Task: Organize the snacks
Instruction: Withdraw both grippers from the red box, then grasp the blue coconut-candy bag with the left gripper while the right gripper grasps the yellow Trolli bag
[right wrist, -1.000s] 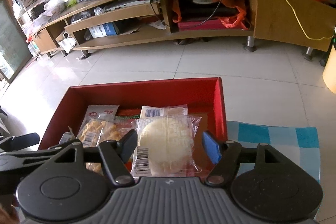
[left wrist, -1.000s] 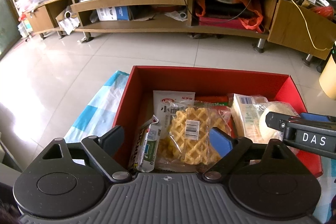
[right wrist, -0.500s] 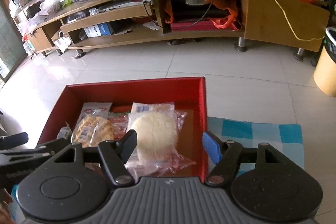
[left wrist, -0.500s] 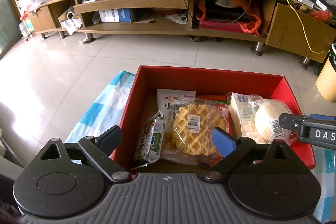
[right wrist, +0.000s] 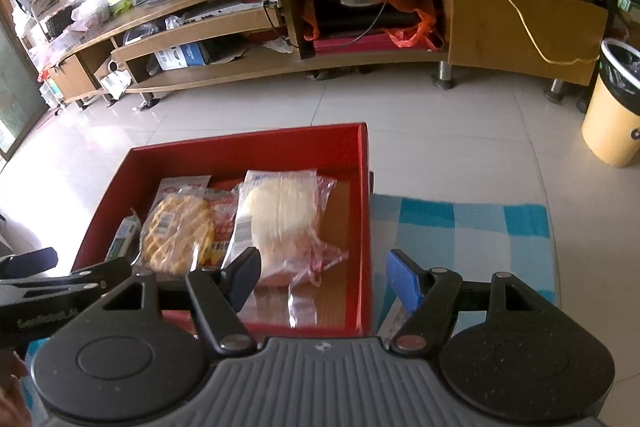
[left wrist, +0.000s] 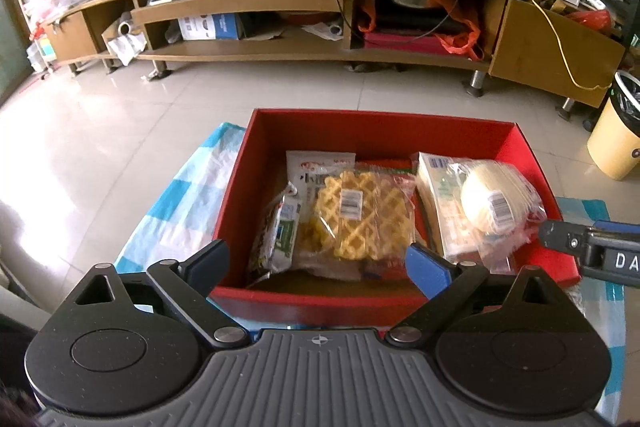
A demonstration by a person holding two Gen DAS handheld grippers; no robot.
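Checked surface bare beside red box. Waffle pack, round bun pack and others already inside: packing looks nearly done. Left gripper just spreading, empty; right gripper spread, empty.

The right claw stands open, empty, over the near wall of the red box. Inside lie a waffle pack, a round bun pack and other packets. A checked cloth lies beside the box.
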